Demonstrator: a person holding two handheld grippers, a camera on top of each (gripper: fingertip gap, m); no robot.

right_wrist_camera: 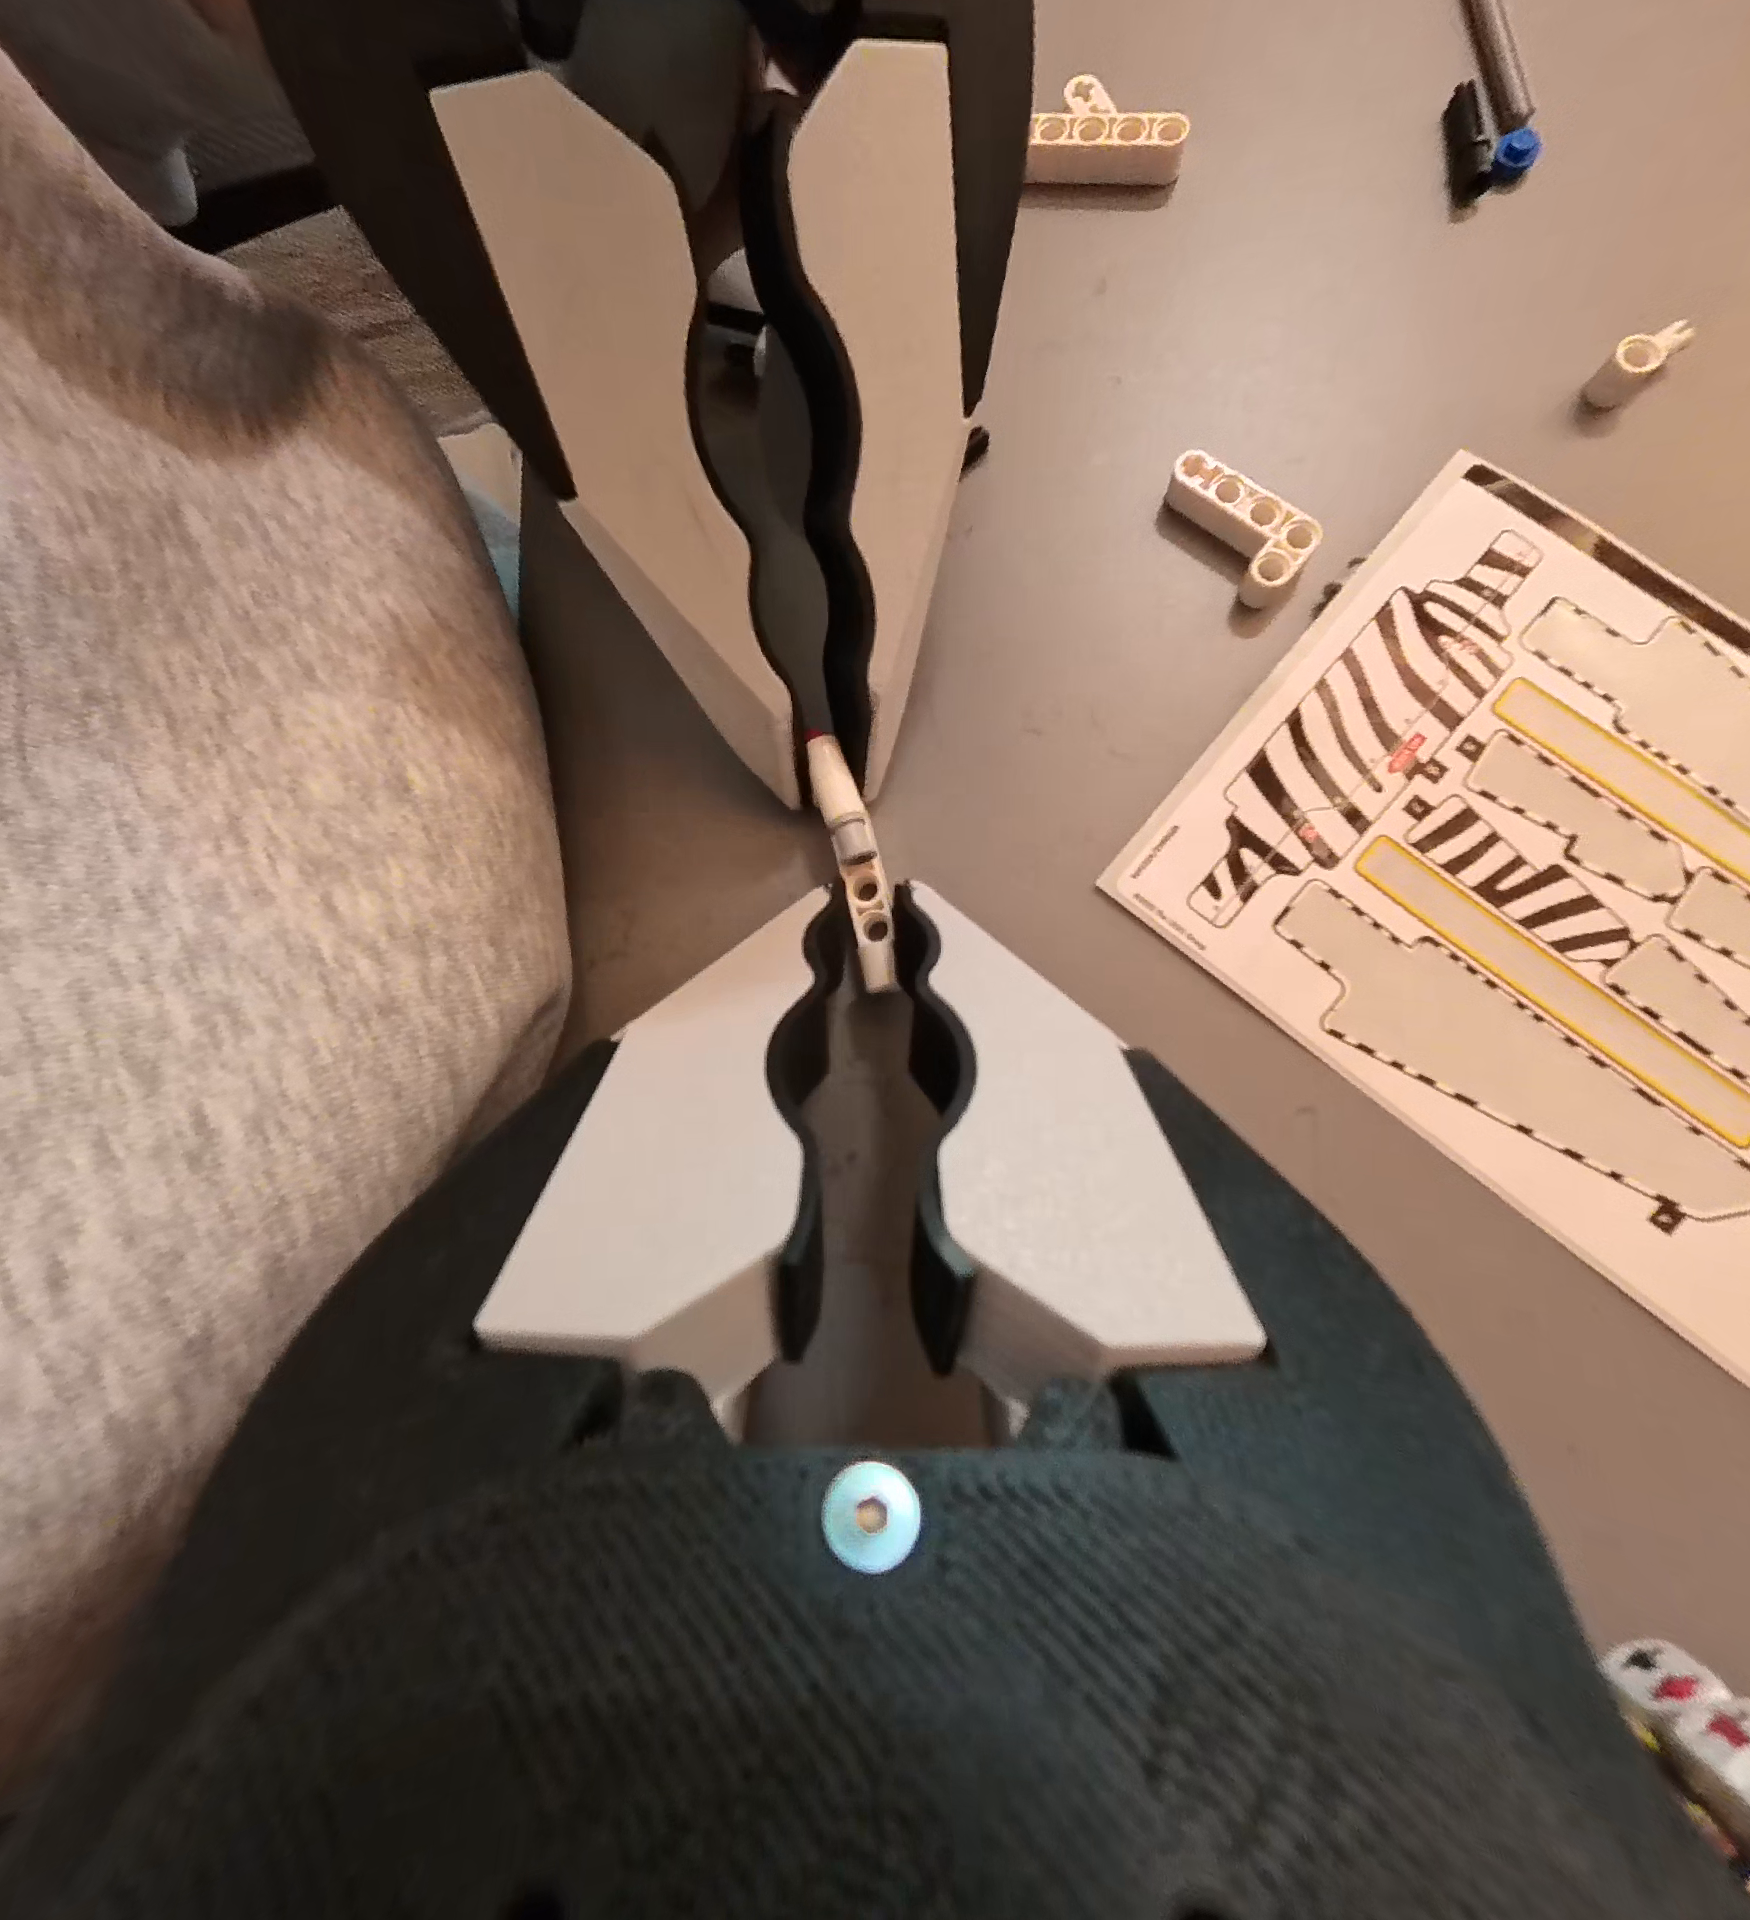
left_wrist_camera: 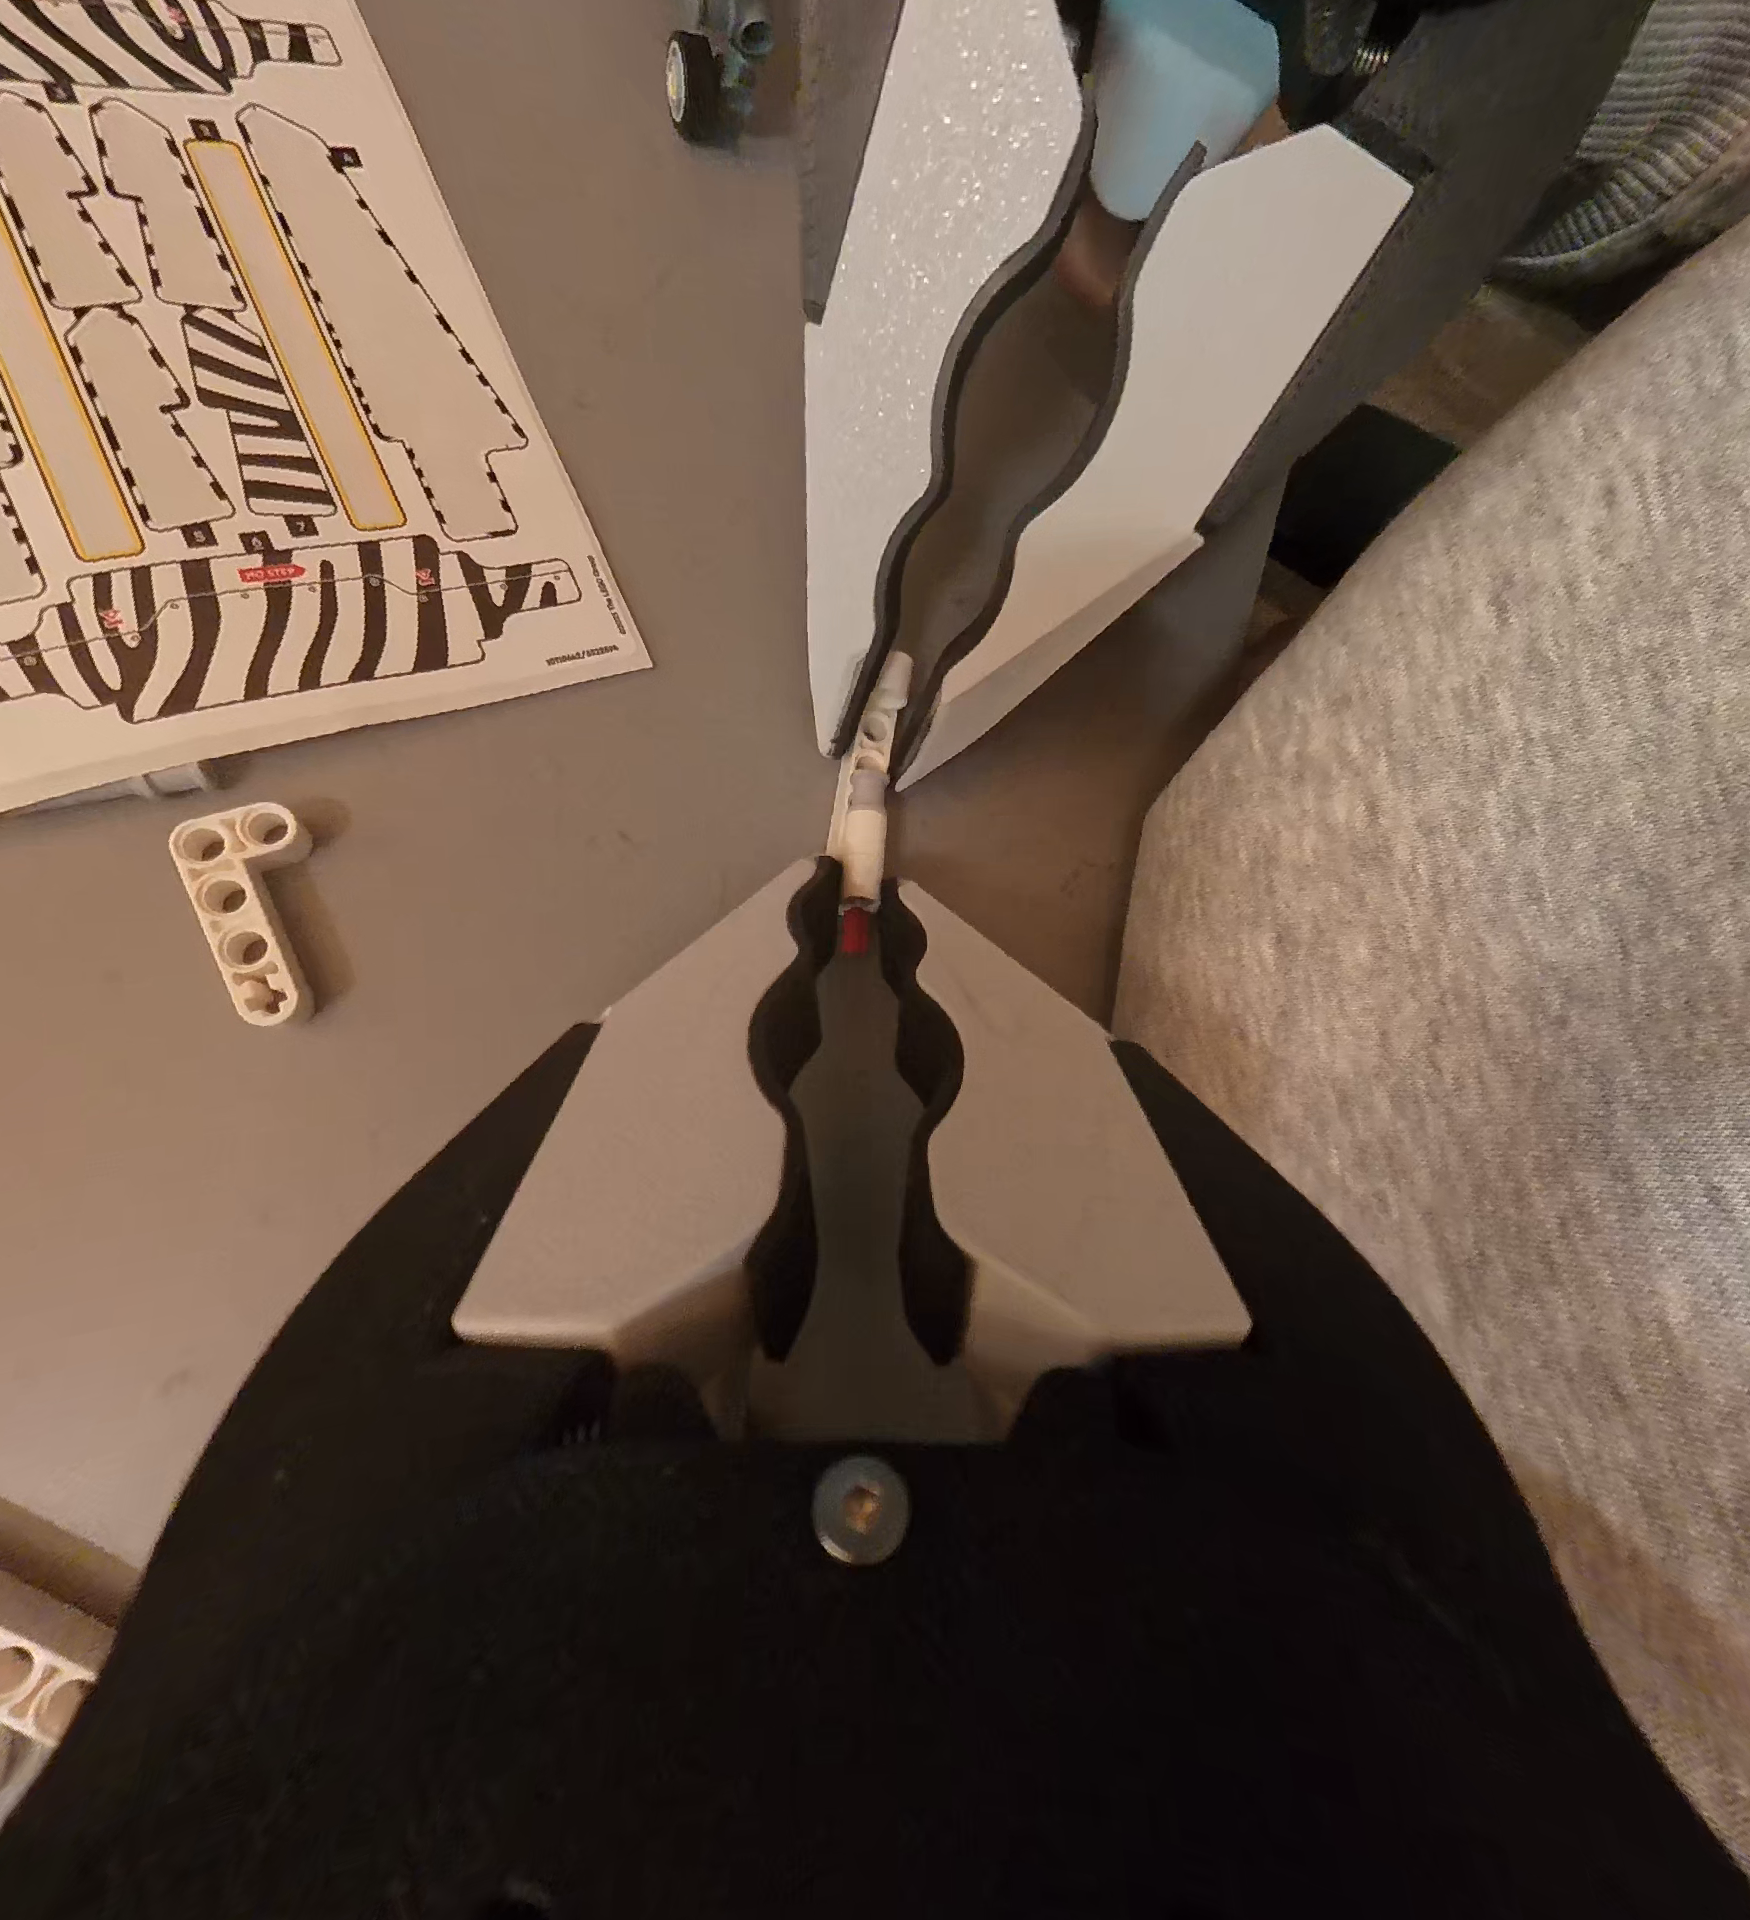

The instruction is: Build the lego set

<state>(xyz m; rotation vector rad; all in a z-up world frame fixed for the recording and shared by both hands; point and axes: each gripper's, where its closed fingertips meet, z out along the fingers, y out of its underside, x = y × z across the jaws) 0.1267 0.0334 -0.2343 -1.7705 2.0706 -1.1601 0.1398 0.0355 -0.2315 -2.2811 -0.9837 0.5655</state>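
In the left wrist view my left gripper (left_wrist_camera: 855, 896) is shut on a small white connector (left_wrist_camera: 863, 854) with a red axle end (left_wrist_camera: 855, 928) between its pads. My right gripper (left_wrist_camera: 876, 743) comes in from above, tip to tip with it, shut on a short white beam with holes (left_wrist_camera: 877, 717). The connector and the beam meet in the small gap between the two grippers. In the right wrist view my right gripper (right_wrist_camera: 871, 920) holds the holed white beam (right_wrist_camera: 873, 935). My left gripper (right_wrist_camera: 831, 774) opposite holds the white connector (right_wrist_camera: 835, 779). Both are just above the grey table (right_wrist_camera: 1110, 312).
A zebra-striped sticker sheet (left_wrist_camera: 227, 364) (right_wrist_camera: 1525, 883) lies on the table. A white L-shaped beam (left_wrist_camera: 242, 914) (right_wrist_camera: 1250, 530), a white T-shaped beam (right_wrist_camera: 1110, 130), a small white connector (right_wrist_camera: 918, 358) and a pen (right_wrist_camera: 1494, 94) lie nearby. Grey fabric (left_wrist_camera: 1525, 935) (right_wrist_camera: 175, 727) fills one side. Less than 4 cm separates the two grippers' tips. Both grippers' tips are roughly 20 cm from the pen (right_wrist_camera: 1494, 94).
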